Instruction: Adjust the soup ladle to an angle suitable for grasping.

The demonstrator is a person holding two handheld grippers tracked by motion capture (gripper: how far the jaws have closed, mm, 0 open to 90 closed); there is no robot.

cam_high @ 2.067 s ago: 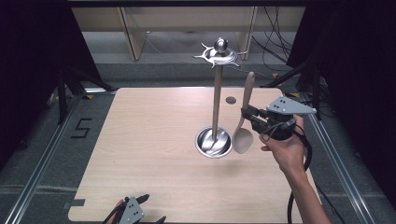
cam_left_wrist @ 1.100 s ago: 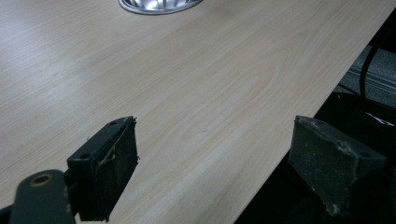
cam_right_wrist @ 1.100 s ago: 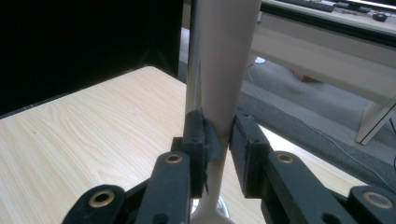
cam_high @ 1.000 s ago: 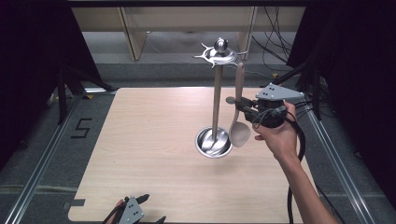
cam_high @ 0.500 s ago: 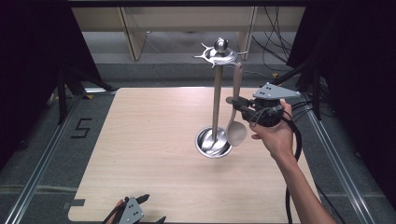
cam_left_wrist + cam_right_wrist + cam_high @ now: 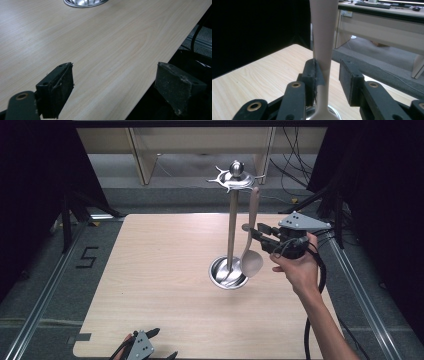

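Numeral "5" (image 6: 86, 257) beside table (image 6: 150, 285)

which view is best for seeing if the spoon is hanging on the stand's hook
The high view: it shows the whole spoon from handle top at the stand hooks down to its bowl. The right gripper view shows only the handle between the right gripper jaws, which have just been opening. The left gripper view has just the stand's base.
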